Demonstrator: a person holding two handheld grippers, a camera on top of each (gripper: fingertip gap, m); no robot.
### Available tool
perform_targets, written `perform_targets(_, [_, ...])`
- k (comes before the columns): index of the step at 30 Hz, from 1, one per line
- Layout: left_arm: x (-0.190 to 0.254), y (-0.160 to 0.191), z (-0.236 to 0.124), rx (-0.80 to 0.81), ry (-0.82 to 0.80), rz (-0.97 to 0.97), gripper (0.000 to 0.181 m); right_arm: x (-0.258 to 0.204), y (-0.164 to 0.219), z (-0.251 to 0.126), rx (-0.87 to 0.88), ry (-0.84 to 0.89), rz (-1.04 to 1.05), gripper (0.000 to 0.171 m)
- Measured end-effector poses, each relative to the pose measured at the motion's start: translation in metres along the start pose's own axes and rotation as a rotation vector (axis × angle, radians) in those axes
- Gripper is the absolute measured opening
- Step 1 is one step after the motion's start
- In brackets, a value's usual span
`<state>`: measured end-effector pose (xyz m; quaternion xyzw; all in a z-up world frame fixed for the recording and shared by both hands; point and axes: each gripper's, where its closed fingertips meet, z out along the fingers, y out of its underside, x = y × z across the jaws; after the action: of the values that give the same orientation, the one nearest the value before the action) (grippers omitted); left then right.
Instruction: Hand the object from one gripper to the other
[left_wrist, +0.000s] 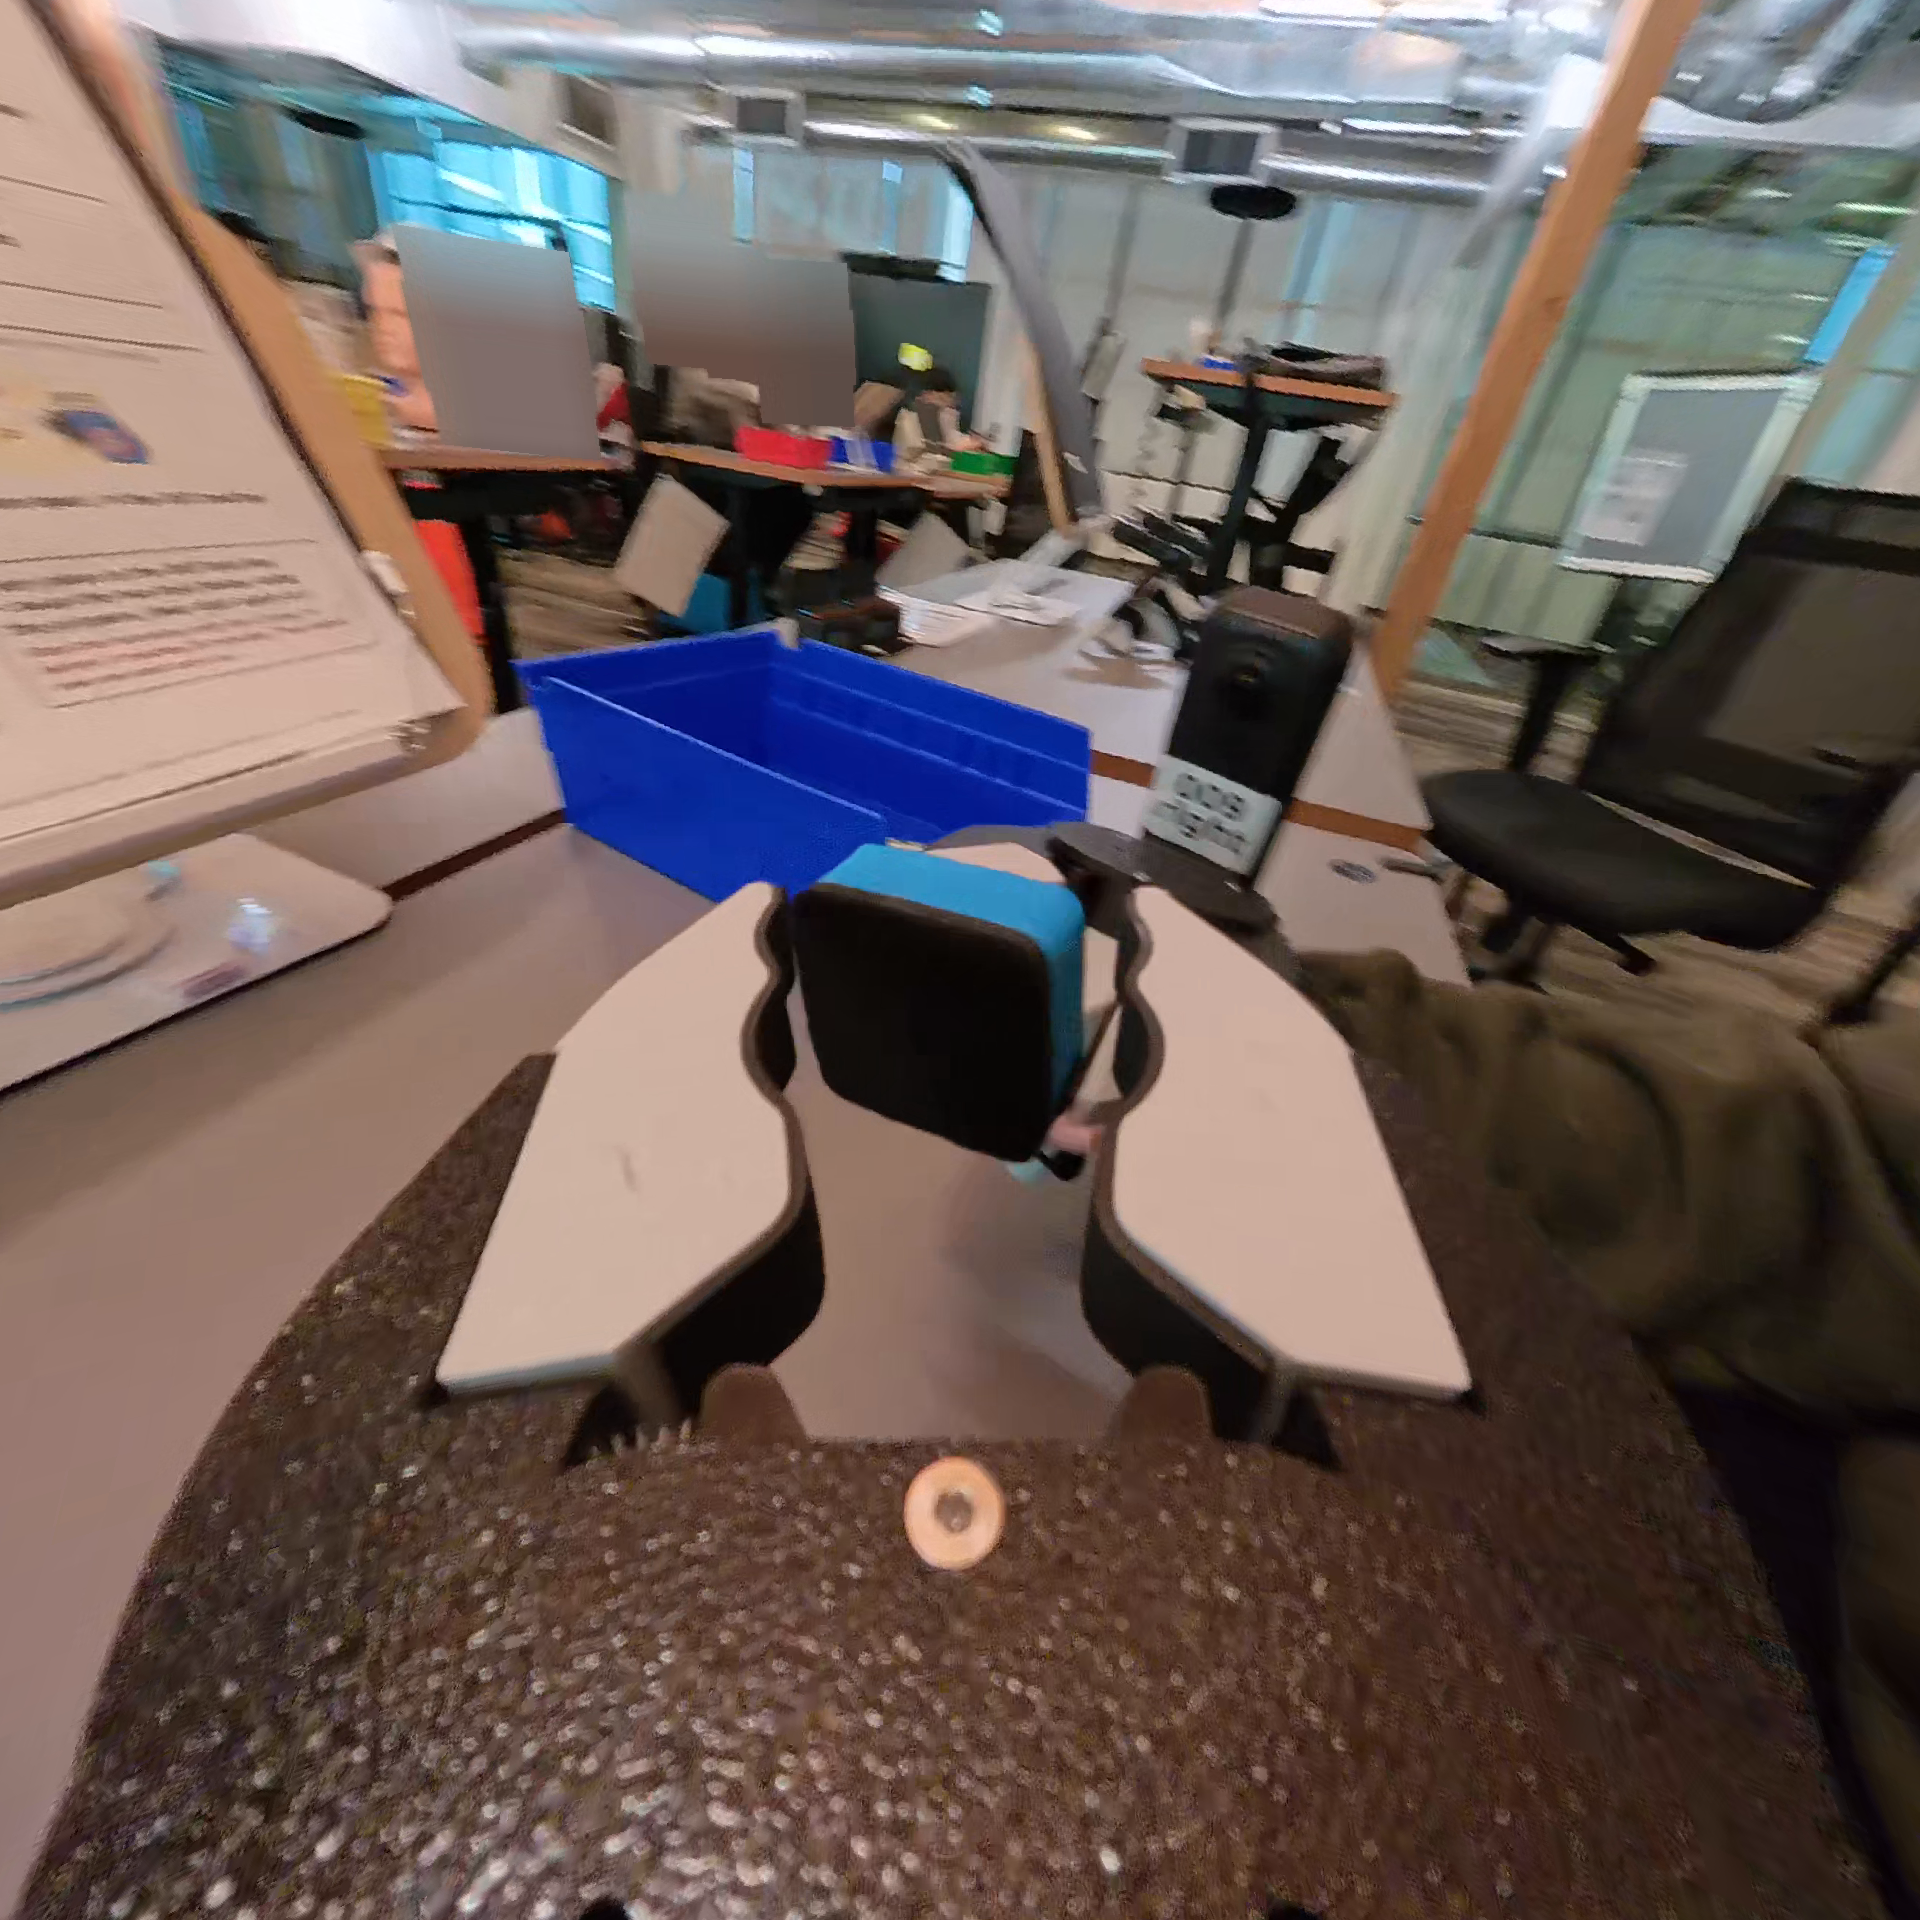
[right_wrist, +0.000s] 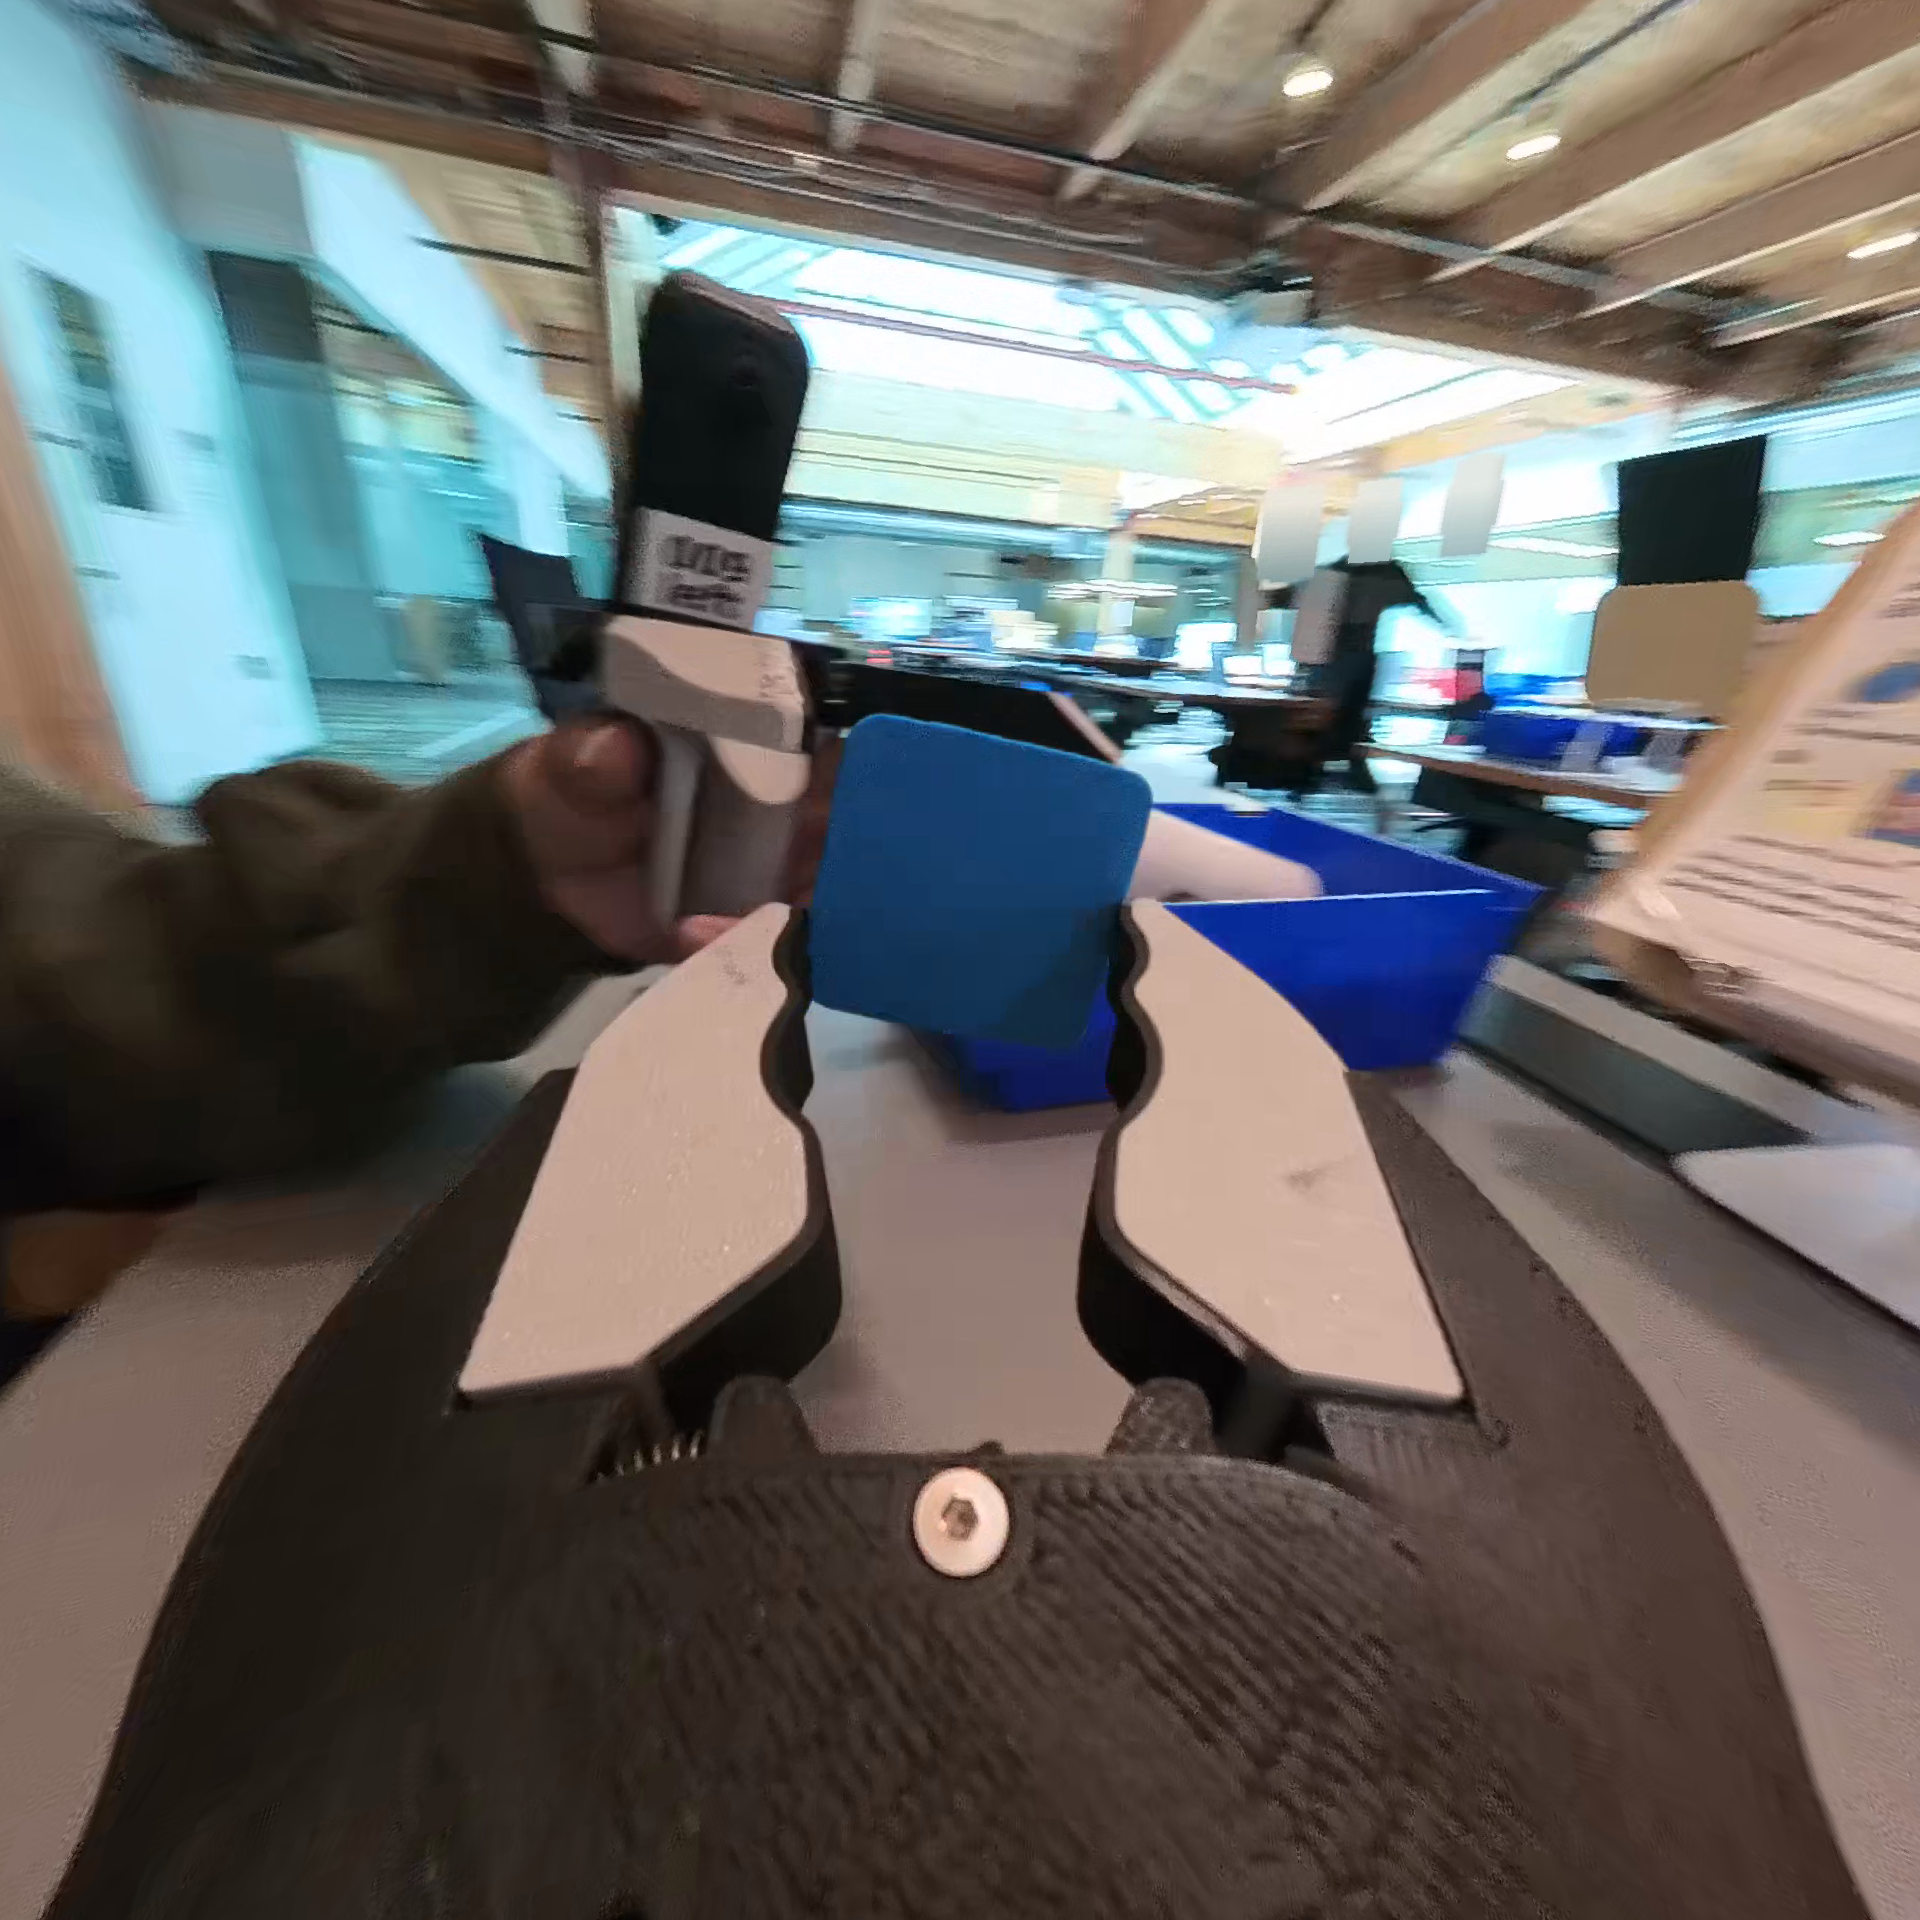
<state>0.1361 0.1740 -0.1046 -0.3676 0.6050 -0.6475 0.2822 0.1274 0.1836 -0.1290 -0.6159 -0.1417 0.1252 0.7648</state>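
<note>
Starting with my left claw (left_wrist: 951, 987): the blue block (left_wrist: 914, 1029) sits right between the fingertips, its black felt face turned back at that camera. The left finger (left_wrist: 665, 1143) is pressed against the block's edge, but there's a thin sliver of gap on the other side, so I honestly can't tell if that claw is squeezing or just flanking it. My right claw (right_wrist: 956, 977) comes at the same block from the opposite side and sees the plain blue face. There the block is tilted a bit, with both fingertips up against its lower edges, so that one looks clamped on. Most of the block sticks up above those tips. The whole thing is held up in the air over the grey table (left_wrist: 260, 1195), not resting on it. From the right wrist view my left hand (right_wrist: 603, 821) in an olive sleeve (right_wrist: 260, 935) is wrapped around the other claw's handle. Just behind the block is a blue bin (left_wrist: 727, 769), and off to the side stands a tilted sign board (left_wrist: 156, 520). An office chair (left_wrist: 1610, 831) sits farther back.
</note>
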Motion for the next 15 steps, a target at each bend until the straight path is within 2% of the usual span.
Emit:
perform_targets(4, [0.01, 0.011, -0.014, -0.079, 0.151, 0.016, 0.066, -0.025, -0.001, 0.001, 0.021, -0.194, 0.099, 0.055])
perform_targets(8, [0.021, 0.019, -0.017, -0.117, 0.243, 0.009, 0.057, -0.034, 0.008, 0.005, -0.022, -0.237, 0.112, 0.055])
perform_targets(11, [0.018, 0.02, -0.015, -0.124, 0.223, 0.051, 0.056, -0.029, 0.012, 0.004, -0.032, -0.2, 0.12, 0.055])
perform_targets(12, [0.012, 0.02, -0.014, -0.119, 0.181, 0.102, 0.055, -0.022, 0.015, 0.004, -0.041, -0.161, 0.146, 0.054])
perform_targets(15, [0.011, 0.019, -0.017, -0.1, 0.121, 0.384, 0.055, -0.008, 0.02, 0.003, -0.05, -0.145, 0.416, 0.075])
